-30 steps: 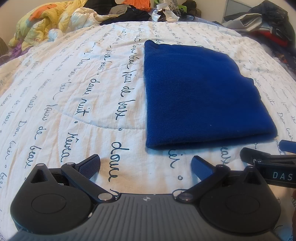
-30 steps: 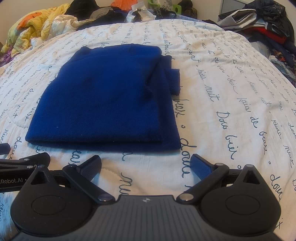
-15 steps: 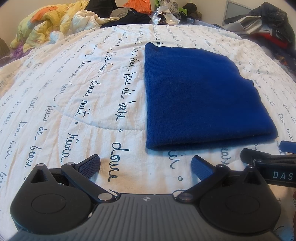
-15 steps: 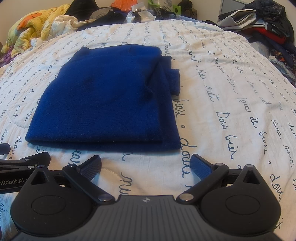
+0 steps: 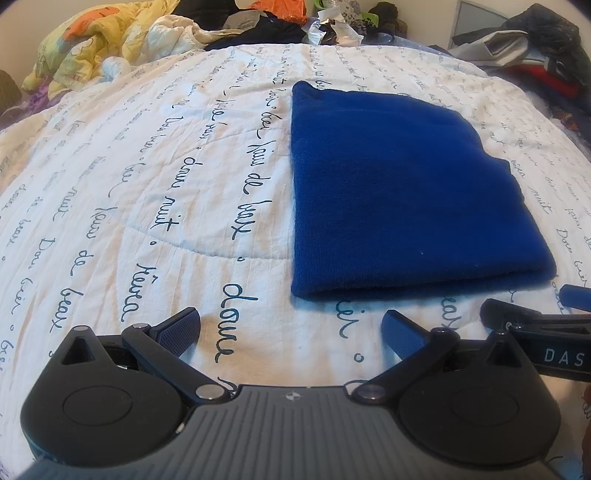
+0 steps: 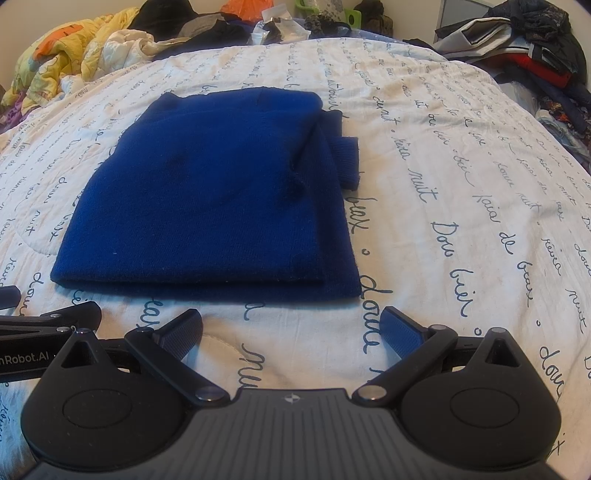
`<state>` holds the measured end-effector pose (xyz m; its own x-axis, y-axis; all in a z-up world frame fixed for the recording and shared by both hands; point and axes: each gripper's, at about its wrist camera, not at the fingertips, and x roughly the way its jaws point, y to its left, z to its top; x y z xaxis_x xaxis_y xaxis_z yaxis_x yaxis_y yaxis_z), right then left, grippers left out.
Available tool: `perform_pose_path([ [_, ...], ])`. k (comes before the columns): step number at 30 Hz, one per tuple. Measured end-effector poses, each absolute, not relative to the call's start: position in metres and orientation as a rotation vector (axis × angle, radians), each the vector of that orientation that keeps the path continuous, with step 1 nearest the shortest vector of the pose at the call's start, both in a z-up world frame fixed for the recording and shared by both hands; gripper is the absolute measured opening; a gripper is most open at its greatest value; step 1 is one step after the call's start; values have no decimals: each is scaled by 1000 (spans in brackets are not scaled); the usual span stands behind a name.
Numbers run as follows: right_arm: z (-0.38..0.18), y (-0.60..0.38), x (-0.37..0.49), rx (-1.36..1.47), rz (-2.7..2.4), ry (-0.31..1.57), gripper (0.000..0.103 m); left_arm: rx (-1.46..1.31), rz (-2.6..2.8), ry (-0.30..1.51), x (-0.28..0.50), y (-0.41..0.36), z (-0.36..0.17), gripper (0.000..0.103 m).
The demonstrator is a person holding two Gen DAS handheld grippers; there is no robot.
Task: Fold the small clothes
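Note:
A dark blue knitted garment [image 5: 402,192] lies folded flat on the white quilt with blue script [image 5: 147,192]. In the right wrist view the garment [image 6: 214,199] shows layered edges and a cuff sticking out on its right side. My left gripper [image 5: 291,325] is open and empty, just short of the garment's near left corner. My right gripper [image 6: 291,325] is open and empty, just short of the garment's near edge. Each gripper's finger shows at the edge of the other's view.
Piles of clothes lie around the quilt: a yellow and orange blanket [image 5: 85,44] at the far left, dark clothes [image 5: 266,29] at the back, red and black garments [image 6: 532,48] at the far right. Bare quilt stretches left and right of the garment.
Both grippers stay open and nearly still. The views have shifted only slightly. The garment has not moved.

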<state>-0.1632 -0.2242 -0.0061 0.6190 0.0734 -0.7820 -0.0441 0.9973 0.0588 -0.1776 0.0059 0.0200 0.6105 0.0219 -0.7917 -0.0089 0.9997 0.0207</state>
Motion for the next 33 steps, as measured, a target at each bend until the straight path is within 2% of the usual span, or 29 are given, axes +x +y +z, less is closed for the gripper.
perform_pose_path([
  [33, -1, -221, -165, 8, 65, 945, 103, 20, 9, 939, -179, 2, 28, 103],
])
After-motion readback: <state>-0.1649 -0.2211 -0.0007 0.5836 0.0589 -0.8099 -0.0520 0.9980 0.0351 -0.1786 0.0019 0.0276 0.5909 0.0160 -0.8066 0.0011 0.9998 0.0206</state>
